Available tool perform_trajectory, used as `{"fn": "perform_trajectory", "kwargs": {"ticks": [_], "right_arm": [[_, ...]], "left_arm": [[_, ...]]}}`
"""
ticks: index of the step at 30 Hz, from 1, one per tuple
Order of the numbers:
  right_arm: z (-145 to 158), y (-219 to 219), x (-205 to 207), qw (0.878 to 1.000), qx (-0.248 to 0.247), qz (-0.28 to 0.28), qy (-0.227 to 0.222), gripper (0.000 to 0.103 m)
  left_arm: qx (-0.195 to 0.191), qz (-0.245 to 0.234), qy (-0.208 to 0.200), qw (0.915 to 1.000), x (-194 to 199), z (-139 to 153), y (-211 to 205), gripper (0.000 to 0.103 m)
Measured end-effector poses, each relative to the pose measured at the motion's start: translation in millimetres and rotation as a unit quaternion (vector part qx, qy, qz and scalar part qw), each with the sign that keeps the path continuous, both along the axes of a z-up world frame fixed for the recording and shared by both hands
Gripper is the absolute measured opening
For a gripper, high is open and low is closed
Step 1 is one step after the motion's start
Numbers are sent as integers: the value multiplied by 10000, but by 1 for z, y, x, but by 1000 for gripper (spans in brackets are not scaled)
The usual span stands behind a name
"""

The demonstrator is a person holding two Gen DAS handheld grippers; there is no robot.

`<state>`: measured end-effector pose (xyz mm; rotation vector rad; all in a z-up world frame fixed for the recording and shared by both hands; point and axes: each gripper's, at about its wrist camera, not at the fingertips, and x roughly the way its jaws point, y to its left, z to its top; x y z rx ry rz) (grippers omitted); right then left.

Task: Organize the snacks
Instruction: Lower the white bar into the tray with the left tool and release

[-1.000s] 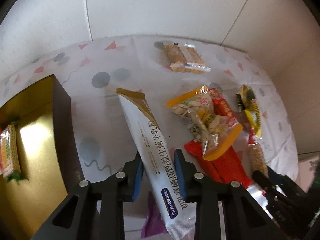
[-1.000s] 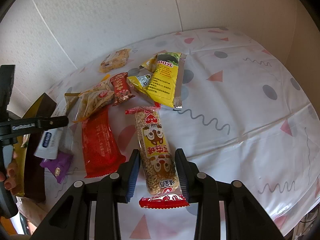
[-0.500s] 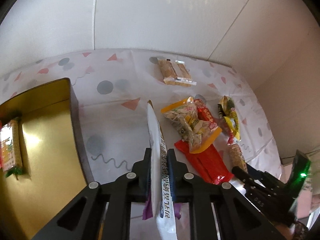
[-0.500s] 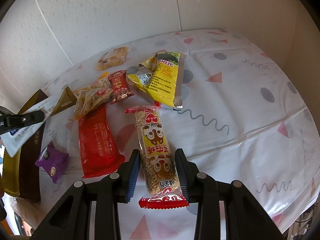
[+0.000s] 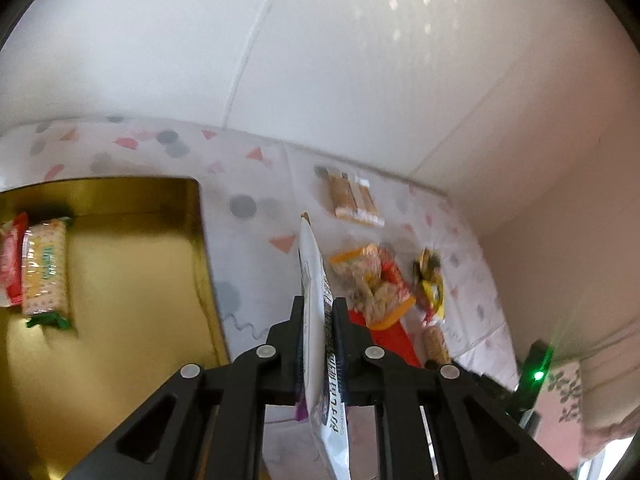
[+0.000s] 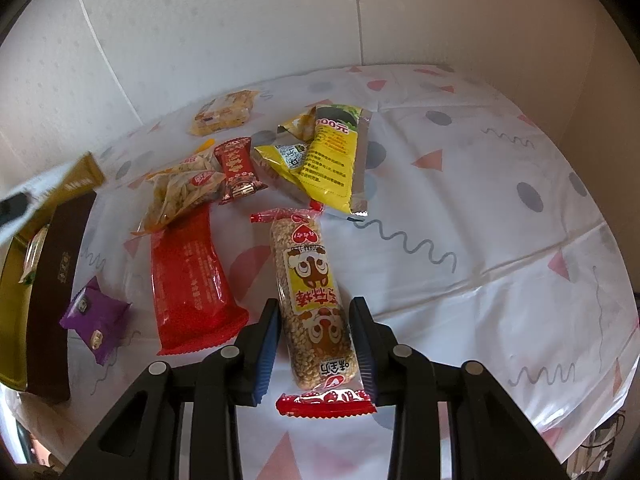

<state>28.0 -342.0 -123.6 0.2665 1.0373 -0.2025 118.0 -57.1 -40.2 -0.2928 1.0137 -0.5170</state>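
Observation:
My left gripper (image 5: 318, 320) is shut on a long white snack pouch (image 5: 314, 276) with a gold tip and holds it edge-on above the table, just right of the gold box (image 5: 132, 272). The box holds a green-trimmed cracker pack (image 5: 44, 268) and a red pack (image 5: 10, 260). My right gripper (image 6: 314, 320) is open, with its fingers on either side of the puffed-grain bar (image 6: 314, 300) in a red-ended wrapper, which lies on the table.
On the patterned tablecloth (image 6: 480, 208) lie a red flat pack (image 6: 188, 276), a purple packet (image 6: 96, 318), a nut bag (image 6: 180, 192), a small red candy pack (image 6: 238, 170), yellow packs (image 6: 326, 158) and a biscuit pack (image 6: 222, 114). White walls stand behind.
My left gripper closed on the white pouch, lifted it off the table and turned it edge-on, moving up and toward the gold box. The right gripper stayed around the grain bar.

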Motion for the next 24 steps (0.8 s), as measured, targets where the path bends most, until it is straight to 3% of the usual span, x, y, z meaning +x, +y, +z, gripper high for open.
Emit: {"fn": "perform_trajectory", "kwargs": {"ticks": [6, 12, 18, 24], "right_arm": [[0, 2, 1, 10000, -41, -32, 37, 36], [-1, 2, 3, 9999, -55, -42, 73, 36], [-1, 2, 6, 9999, -61, -78, 142, 36], [-2, 3, 7, 9998, -109, -71, 174, 36]], "left_arm": [[-293, 522, -99, 9982, 3, 7, 42, 12], [-416, 1209, 99, 9917, 12, -10, 93, 12], [82, 1731, 184, 9847, 20, -35, 121, 12], [756, 1621, 437, 9829, 26, -59, 122, 13]]}}
